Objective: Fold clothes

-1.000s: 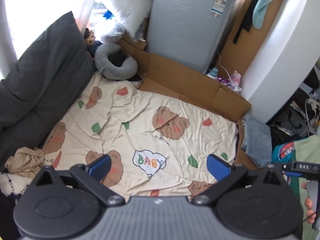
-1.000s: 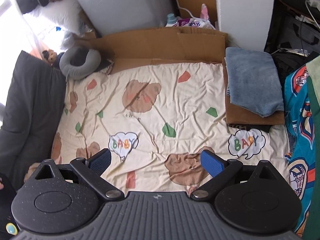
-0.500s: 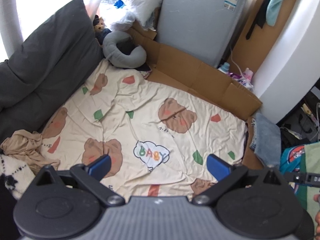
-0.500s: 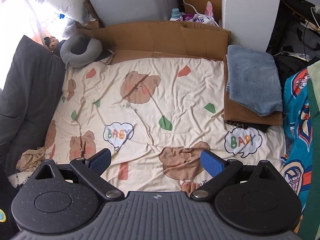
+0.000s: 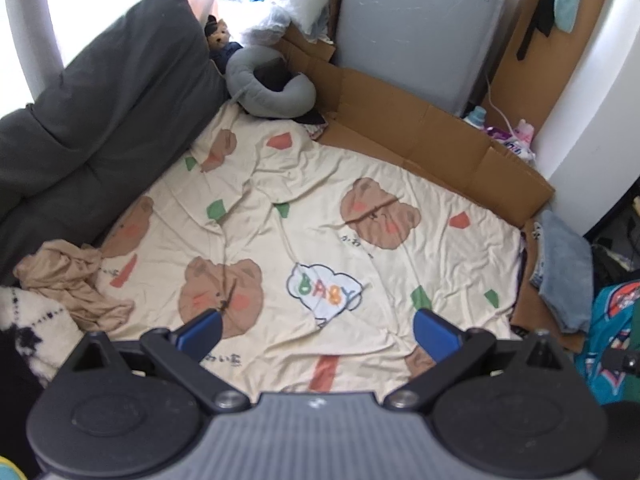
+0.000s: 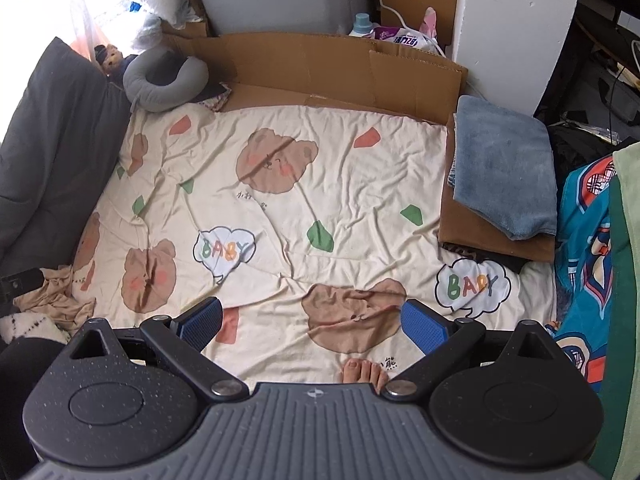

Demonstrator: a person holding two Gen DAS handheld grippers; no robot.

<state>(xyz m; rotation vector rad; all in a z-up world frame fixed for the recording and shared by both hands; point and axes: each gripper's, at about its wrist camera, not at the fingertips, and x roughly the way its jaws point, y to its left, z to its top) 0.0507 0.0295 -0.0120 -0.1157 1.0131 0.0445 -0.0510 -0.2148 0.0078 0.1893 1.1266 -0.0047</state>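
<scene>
Colours under my claws

My cream sheet (image 6: 352, 184) carries brown bears, green and coral patches, "BABY" clouds; beige garment (image 5: 68, 280) crumpled, blue-grey towel (image 6: 508, 168), grey neck pillow (image 5: 272, 92), my blue pads (image 6: 424, 324).

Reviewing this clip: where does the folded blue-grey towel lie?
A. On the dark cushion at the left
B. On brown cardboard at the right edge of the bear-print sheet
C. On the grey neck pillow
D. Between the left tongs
B: the folded blue-grey towel rests on brown cardboard beside the bear-print sheet, far from the open tongs.
</scene>
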